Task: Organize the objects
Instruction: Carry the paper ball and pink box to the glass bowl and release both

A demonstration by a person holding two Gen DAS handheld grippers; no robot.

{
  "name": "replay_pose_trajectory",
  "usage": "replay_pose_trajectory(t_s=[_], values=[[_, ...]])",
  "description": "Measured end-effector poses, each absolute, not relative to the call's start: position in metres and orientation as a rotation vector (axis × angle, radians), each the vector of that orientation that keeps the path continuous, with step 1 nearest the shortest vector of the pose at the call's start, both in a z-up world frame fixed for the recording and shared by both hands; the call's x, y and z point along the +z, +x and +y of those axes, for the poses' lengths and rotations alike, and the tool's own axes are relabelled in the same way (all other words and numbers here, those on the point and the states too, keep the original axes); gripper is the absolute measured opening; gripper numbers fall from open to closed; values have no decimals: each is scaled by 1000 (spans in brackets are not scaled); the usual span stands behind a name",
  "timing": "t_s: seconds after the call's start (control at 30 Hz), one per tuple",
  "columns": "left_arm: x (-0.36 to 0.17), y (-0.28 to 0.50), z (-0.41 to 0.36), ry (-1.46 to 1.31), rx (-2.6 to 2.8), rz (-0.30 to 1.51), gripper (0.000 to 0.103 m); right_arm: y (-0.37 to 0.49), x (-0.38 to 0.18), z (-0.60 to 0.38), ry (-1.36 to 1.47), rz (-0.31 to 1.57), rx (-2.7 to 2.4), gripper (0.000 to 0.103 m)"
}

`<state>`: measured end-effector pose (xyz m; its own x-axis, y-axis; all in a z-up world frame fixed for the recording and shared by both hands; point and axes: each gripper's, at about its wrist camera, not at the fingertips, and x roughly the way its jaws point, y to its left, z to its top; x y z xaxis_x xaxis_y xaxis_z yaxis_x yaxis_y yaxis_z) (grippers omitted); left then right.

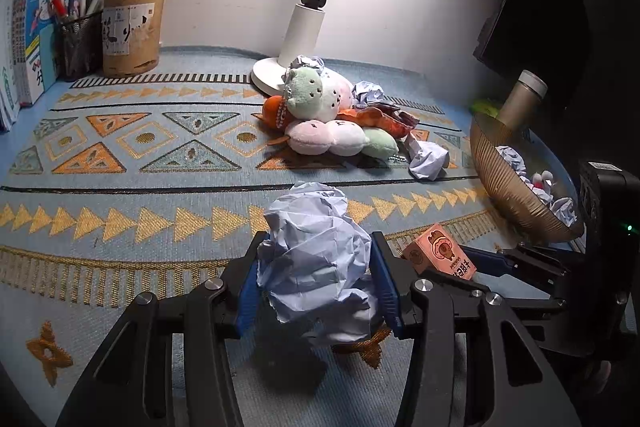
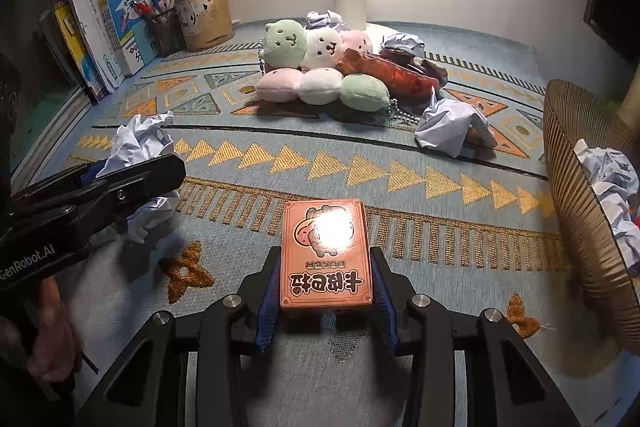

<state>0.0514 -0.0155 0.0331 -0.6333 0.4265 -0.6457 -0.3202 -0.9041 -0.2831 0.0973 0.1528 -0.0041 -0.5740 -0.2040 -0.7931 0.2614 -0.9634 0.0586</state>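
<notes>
Left gripper (image 1: pixel 316 267) pinches a paper ball (image 1: pixel 316 259); right gripper (image 2: pixel 324 279) clamps a card box (image 2: pixel 325 255). Soft paper may slip loose before reaching the bowl (image 1: pixel 508 183) at right.

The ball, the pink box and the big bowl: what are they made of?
Ball: thin pale paper, matte, judging by its sharp crumpled creases.
Box: probably printed card with a glossy coat; the lamp throws a bright glare off its top.
Bowl: unclear. Its outside is finely ribbed and golden brown with a dull sheen, so it could be tinted glass, plastic or metal.
</notes>
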Motion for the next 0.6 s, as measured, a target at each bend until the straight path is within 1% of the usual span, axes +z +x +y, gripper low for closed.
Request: replay_pose_trajectory(t_s=[0.17, 0.3, 0.43, 0.53, 0.6], values=[[40, 54, -5, -1028, 2506, -149, 46, 116, 36, 167, 1134, 41, -2631, 40], [70, 56, 19, -941, 2441, -186, 46, 127, 75, 198, 1017, -51, -2711, 40], [103, 50, 65, -850, 2365, -140, 46, 133, 105, 244, 929, -107, -2843, 40], [113, 40, 110, -819, 2312, -77, 46, 131, 120, 287, 897, -169, -2953, 40], [113, 29, 140, -823, 2269, -70, 46, 125, 123, 316, 910, -220, -3016, 40]])
